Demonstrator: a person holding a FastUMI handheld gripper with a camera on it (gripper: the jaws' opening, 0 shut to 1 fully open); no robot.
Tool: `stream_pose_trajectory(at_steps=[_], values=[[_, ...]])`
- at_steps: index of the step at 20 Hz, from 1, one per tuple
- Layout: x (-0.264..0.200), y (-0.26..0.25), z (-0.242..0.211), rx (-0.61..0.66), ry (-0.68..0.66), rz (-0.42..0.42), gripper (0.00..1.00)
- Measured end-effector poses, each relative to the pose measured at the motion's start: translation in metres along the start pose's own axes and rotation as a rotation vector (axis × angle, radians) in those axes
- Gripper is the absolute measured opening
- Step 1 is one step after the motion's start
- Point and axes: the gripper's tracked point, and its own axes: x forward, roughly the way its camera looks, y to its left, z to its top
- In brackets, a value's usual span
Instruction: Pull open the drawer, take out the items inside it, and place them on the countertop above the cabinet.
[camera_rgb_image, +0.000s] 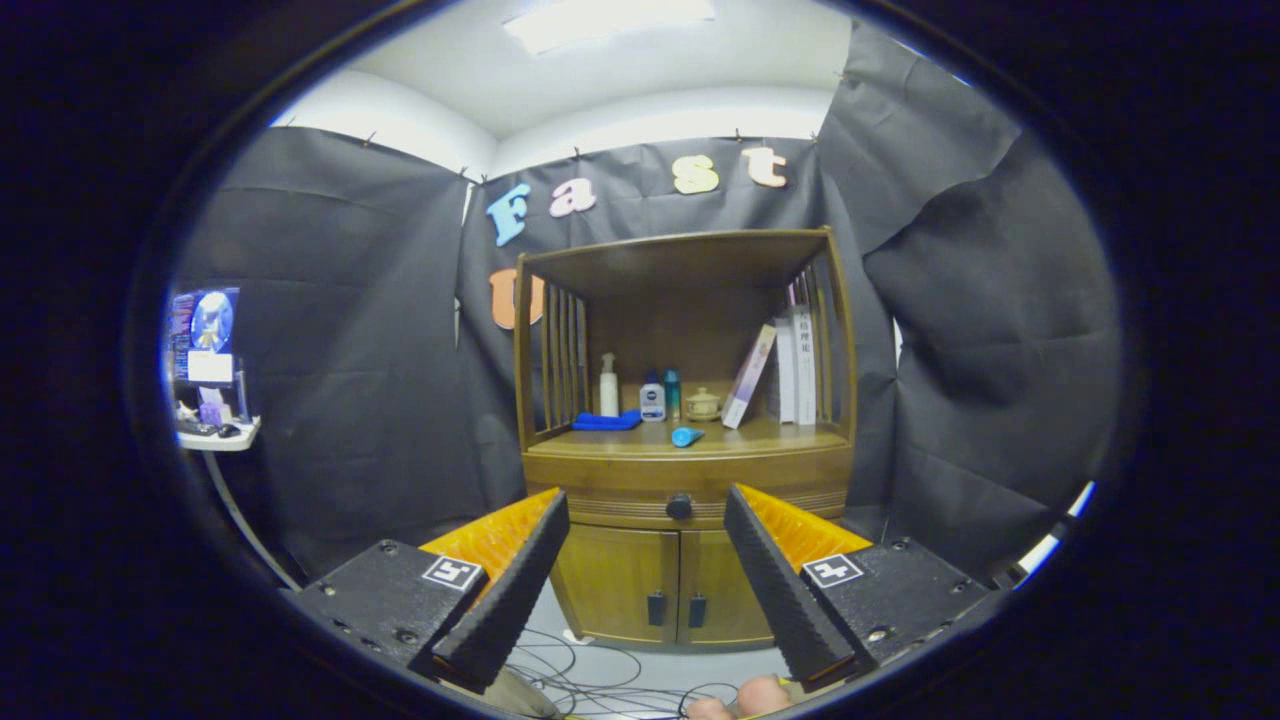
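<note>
On the wooden cabinet's countertop (620, 443) a folded blue cloth (606, 422), bottles and a small blue item (686, 436) are sitting, with leaning books (790, 368) standing rightmost. The shut wooden drawer with a dark round knob (679, 506) is lying beyond the gripper (646, 520), which is hanging spread wide, gripping nothing. Coming in off-centre risks the fingers sliding off that little knob.

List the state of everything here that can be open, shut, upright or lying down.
Drawer: shut, knob ahead between the jaws.
Cabinet doors: both shut.
Gripper: jaws open, holding nothing.
Pump bottle: upright.
Books: upright, one leaning.
Blue cloth: lying flat.
</note>
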Motion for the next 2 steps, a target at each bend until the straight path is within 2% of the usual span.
stream_pose_trajectory(at_steps=[2], values=[[-0.0017,0.0024,0.0045,0.0,-0.019,0.023,1.0]])
